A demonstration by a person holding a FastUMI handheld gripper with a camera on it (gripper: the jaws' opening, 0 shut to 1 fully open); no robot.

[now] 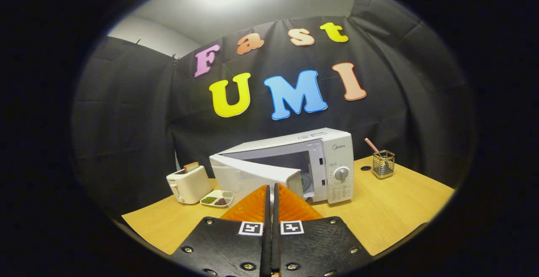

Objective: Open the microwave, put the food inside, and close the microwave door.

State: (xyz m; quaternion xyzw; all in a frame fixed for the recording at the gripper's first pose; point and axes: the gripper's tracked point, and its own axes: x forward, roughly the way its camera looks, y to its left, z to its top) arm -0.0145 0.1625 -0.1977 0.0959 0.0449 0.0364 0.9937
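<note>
A white microwave [332, 159] stands on the wooden table [391, 209], just beyond my fingers. Its door [252, 175] is swung partly open toward me, hinged on the left, and a slice of the cavity shows past the door's free edge. My gripper [271, 193] is shut, fingertips pressed together with nothing between them, right in front of the door's lower edge. A small white divided dish of food [217, 199] with green and dark portions lies on the table left of the door.
A cream toaster [187, 183] with a slice of toast stands left of the dish. A wire holder [383, 164] with a pink-handled utensil sits right of the microwave, a small dark disc beside it. Black cloth walls close in behind.
</note>
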